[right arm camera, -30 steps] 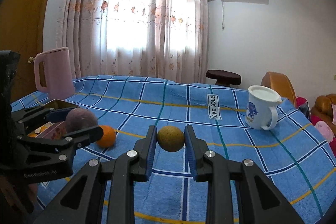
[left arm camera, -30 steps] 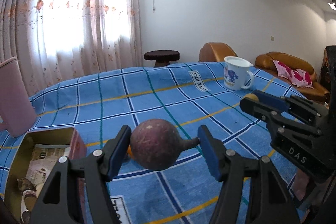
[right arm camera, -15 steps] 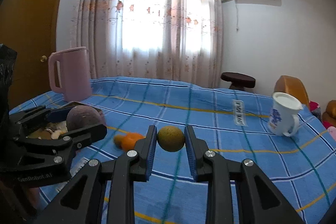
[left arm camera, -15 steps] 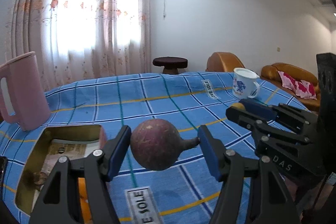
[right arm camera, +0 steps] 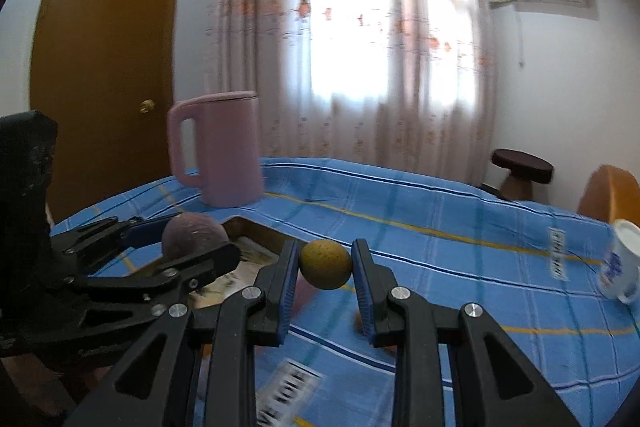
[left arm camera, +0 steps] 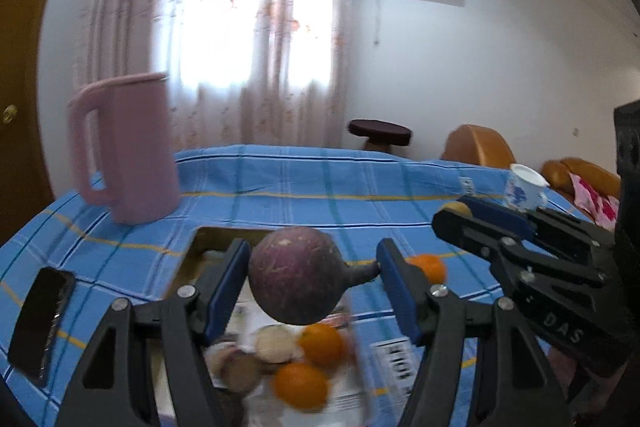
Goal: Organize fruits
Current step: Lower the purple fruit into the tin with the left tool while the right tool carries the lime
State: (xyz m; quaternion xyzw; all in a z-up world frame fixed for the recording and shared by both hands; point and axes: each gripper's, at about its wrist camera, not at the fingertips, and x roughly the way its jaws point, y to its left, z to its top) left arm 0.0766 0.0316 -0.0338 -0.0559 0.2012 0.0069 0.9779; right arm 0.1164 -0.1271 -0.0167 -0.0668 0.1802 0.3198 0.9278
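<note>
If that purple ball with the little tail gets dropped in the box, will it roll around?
Probably a little: the purple fruit is round, but its stub could stop it. The box walls and the oranges inside should hem it in. It looks firm, not squishy.

My open tin point(left arm camera: 192, 259) lies near on the bed point(left arm camera: 320, 187), oranges point(left arm camera: 322, 343) inside; jug point(left arm camera: 128, 147) far left, mug point(left arm camera: 524, 193) far right.

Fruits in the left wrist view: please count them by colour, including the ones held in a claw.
Orange: 3
Purple: 1, in the left claw
Yellow-green: 1, in the right claw
Pale or brownish, blurred, in the tin: 2 at least
Total: 7 at least
</note>
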